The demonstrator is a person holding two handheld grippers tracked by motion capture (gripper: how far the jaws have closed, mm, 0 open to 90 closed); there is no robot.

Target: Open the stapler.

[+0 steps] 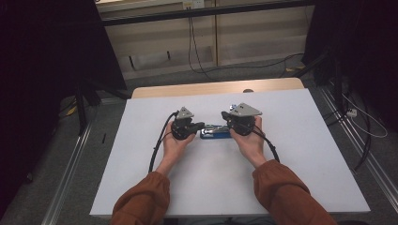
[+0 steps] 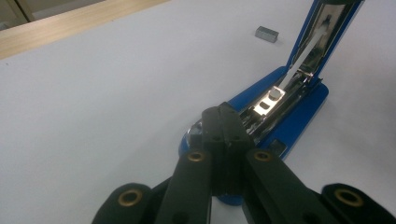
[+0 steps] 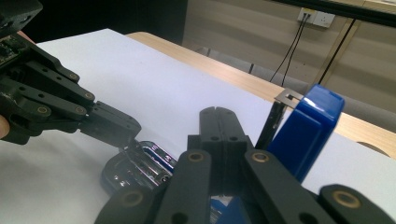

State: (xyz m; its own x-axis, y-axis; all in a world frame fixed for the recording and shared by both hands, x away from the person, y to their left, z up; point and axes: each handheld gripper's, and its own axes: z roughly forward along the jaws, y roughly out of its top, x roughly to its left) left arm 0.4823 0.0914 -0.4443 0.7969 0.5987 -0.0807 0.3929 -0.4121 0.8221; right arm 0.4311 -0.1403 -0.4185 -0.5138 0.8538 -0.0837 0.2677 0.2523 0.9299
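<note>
A blue stapler (image 1: 215, 132) lies on the white table (image 1: 291, 154) between my two grippers. Its lid (image 2: 327, 28) is swung up, baring the metal staple channel (image 2: 273, 100). My left gripper (image 2: 223, 114) is shut with nothing between its jaws, and its tip rests at the stapler's front end. In the right gripper view the left gripper (image 3: 126, 133) touches the shiny front of the base (image 3: 140, 163). My right gripper (image 3: 218, 116) is shut too, just beside the raised blue lid (image 3: 306, 130). From above, the left gripper (image 1: 201, 125) and right gripper (image 1: 225, 124) point at each other over the stapler.
A small grey strip of staples (image 2: 266, 33) lies on the table beyond the stapler. A wooden edge (image 1: 211, 88) borders the table's far side. Cables (image 1: 192, 42) hang down the back wall, and a wall socket (image 3: 317, 17) sits behind. Black cables (image 1: 157, 145) trail from the grippers.
</note>
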